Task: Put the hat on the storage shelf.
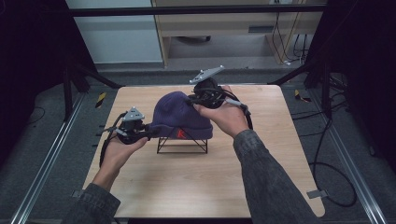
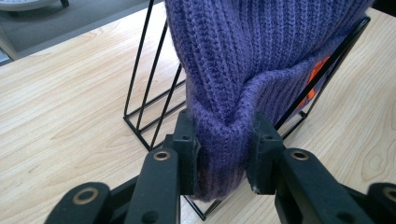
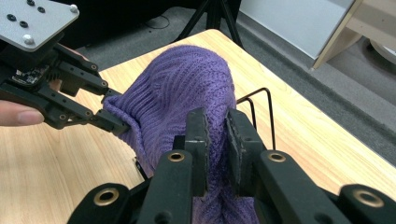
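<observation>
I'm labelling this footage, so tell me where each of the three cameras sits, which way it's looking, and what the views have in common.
High view: above the person's side of the table, looking forward and down; both forearms and hands, the left gripper and the right gripper.
Left gripper view: rides the left gripper, looking along jaws clamped on the purple beanie.
Right gripper view: rides the right gripper, jaws pinching the knit; the left gripper and fingertips beyond.
Shared: all three show the beanie on the black wire rack.
</observation>
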A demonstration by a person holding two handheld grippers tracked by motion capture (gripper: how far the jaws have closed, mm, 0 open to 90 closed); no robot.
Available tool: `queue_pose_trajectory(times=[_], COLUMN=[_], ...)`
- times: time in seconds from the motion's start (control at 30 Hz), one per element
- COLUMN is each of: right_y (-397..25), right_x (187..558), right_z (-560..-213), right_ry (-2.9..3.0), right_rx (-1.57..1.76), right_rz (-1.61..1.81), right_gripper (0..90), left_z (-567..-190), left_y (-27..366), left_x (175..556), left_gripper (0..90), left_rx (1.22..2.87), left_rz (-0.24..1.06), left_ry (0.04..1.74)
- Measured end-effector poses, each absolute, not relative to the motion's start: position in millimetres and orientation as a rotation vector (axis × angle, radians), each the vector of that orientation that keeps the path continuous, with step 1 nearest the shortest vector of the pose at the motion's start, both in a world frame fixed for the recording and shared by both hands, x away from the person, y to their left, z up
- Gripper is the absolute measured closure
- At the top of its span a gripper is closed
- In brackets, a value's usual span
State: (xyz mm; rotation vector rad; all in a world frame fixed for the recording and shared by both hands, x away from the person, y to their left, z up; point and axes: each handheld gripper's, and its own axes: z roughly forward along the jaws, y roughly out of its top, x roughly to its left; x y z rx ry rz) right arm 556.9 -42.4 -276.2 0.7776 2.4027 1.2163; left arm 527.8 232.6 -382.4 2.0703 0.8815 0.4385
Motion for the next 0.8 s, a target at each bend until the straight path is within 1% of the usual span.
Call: queue_pose_trajectory(times=[0.8], right_y=[-43.5], right_x=[556.7], right_z=[-285.9], right_ry=[2.431], right_rx=[0.79], right_rz=[1.206], right_gripper=[79.9], left_z=[-391.8], left_y=[232.9], left_x=[528.1], left_gripper=[68.4], left_rx=[2.087], left_rz=[0.424], left_ry=[0.886])
